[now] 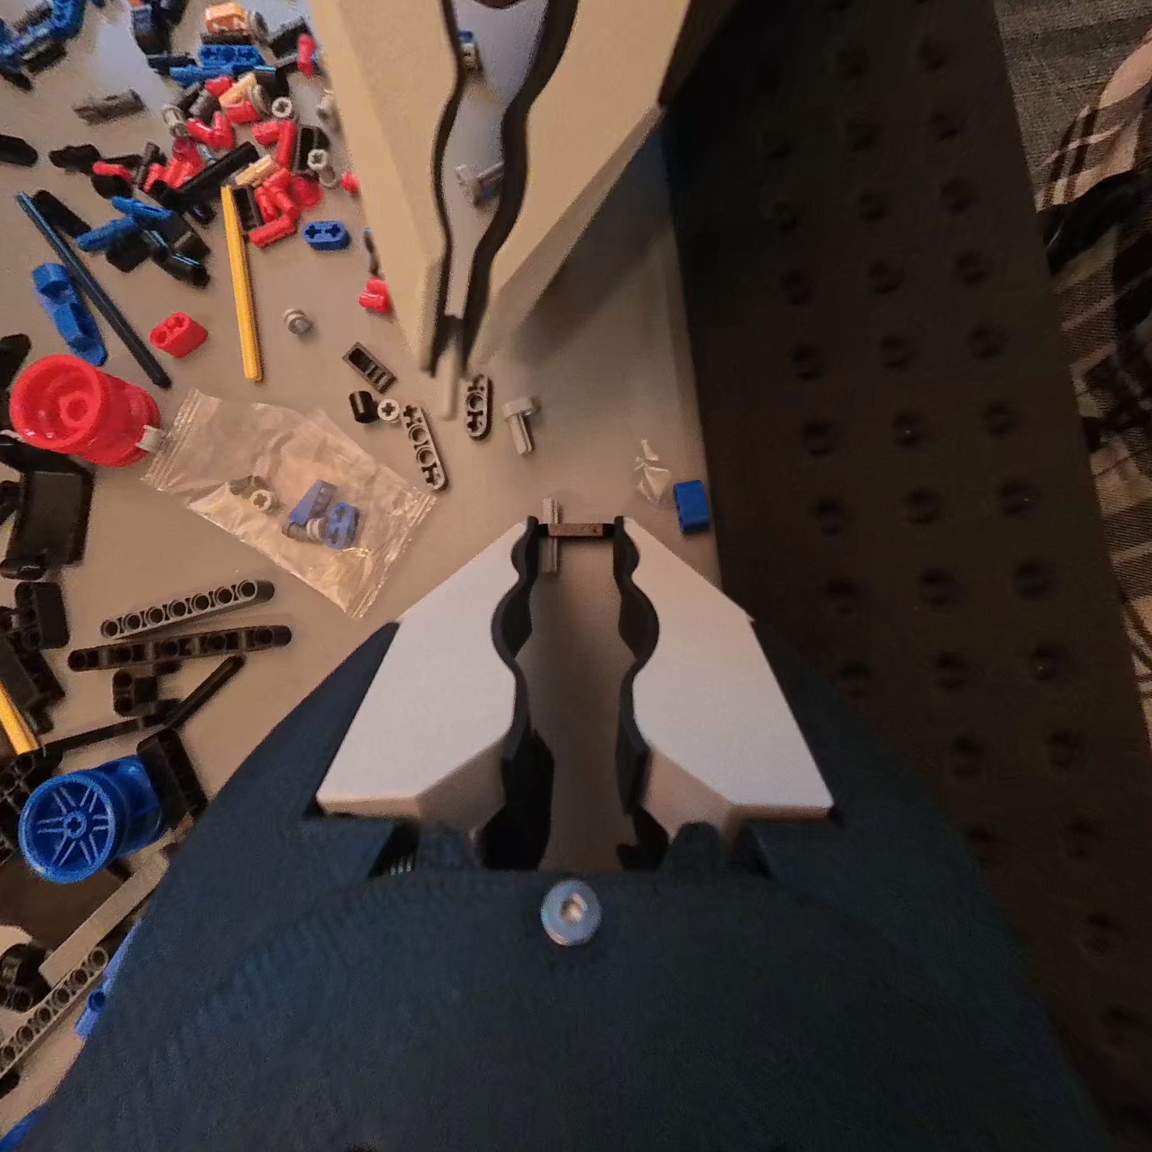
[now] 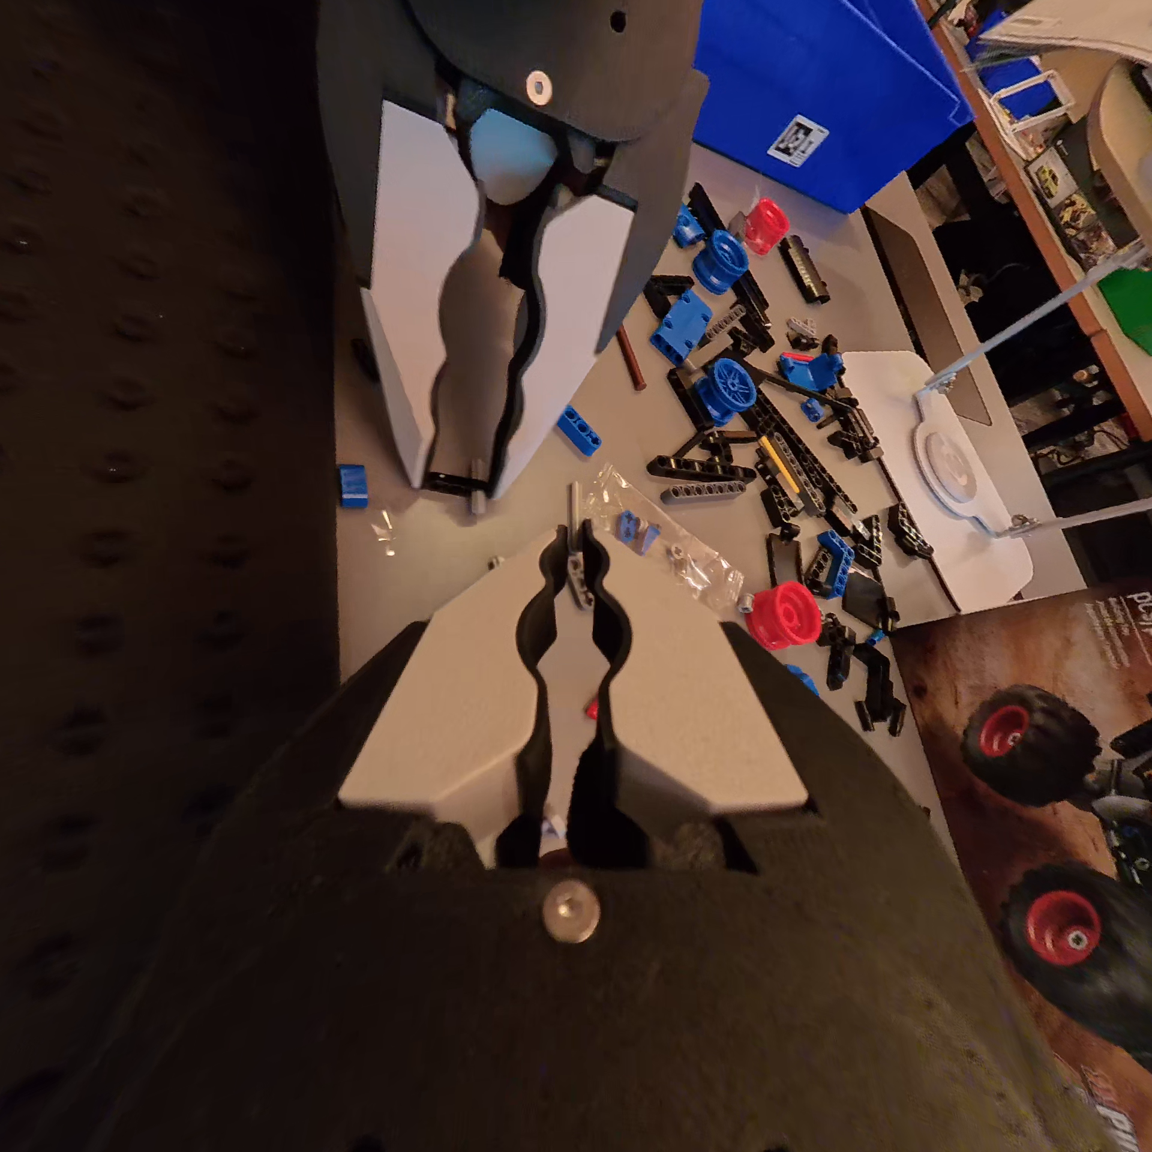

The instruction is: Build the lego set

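Grey tabletop point(image 1: 580, 399) strewn with loose Lego parts, dark studded baseplate point(image 1: 904, 436) along 1 edge. Left gripper point(image 1: 575, 522) held low over the table, pinching a short black piece point(image 1: 576, 530) crosswise between its tips, with a light grey pin point(image 1: 550, 536) stuck through that piece beside 1 finger. Same pairing seen from the right wrist view: black piece point(image 2: 450, 480) and grey pin point(image 2: 477, 492) at the tips of the left gripper point(image 2: 458, 481). Right gripper point(image 2: 575, 537) nearly pressed together, clamping a thin grey perforated liftarm point(image 2: 577, 564) that pokes out past its tips, aimed toward the left gripper and close to it, not touching. Clear plastic bag point(image 1: 283, 492) with small blue and grey bits just beside both tools. Red wheel hub point(image 1: 78, 408) and blue wheel hub point(image 1: 72, 823) off to the side among black beams point(image 1: 187, 608). Small blue brick point(image 1: 691, 505) at the baseplate edge. Blue bin point(image 2: 823, 93) at the far side, printed box lid point(image 2: 1047, 810) with a monster truck picture nearby.
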The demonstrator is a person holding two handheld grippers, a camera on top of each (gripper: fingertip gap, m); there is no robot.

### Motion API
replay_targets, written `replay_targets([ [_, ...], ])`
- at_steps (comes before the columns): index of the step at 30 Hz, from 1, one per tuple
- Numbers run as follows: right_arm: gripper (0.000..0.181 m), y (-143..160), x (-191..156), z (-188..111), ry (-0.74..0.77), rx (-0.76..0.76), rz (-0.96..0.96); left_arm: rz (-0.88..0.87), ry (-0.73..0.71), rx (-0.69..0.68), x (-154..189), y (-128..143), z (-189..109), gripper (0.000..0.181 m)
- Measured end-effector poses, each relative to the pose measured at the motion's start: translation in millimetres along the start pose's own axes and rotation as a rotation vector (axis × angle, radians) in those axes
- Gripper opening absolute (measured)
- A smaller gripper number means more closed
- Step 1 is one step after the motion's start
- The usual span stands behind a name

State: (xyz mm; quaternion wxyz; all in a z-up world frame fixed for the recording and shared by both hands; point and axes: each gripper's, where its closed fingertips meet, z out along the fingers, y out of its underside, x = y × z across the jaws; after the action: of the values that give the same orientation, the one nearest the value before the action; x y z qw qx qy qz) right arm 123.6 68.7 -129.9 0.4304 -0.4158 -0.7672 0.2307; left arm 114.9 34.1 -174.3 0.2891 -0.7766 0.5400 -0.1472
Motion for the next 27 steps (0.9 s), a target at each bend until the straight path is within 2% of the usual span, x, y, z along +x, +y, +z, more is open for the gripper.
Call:
replay_targets([
  [9, 0.003, -2, -18, 3, -0.075, -0.014, -0.038, 0.049, -0.205, 0.159, -21, -18, -9, 0.022],
  [13, 0.003, 3, -20, 6, -0.066, -0.058, -0.082, 0.047, -0.224, 0.209, -23, -25, -14, 0.022],
  [24, 0.003, 9, -23, 14, -0.039, -0.145, -0.183, 0.075, -0.253, 0.208, -23, -31, -16, 0.022],
  [27, 0.003, 13, -21, 13, -0.033, -0.166, -0.179, 0.116, -0.289, 0.164, -26, -26, -15, 0.022],
])
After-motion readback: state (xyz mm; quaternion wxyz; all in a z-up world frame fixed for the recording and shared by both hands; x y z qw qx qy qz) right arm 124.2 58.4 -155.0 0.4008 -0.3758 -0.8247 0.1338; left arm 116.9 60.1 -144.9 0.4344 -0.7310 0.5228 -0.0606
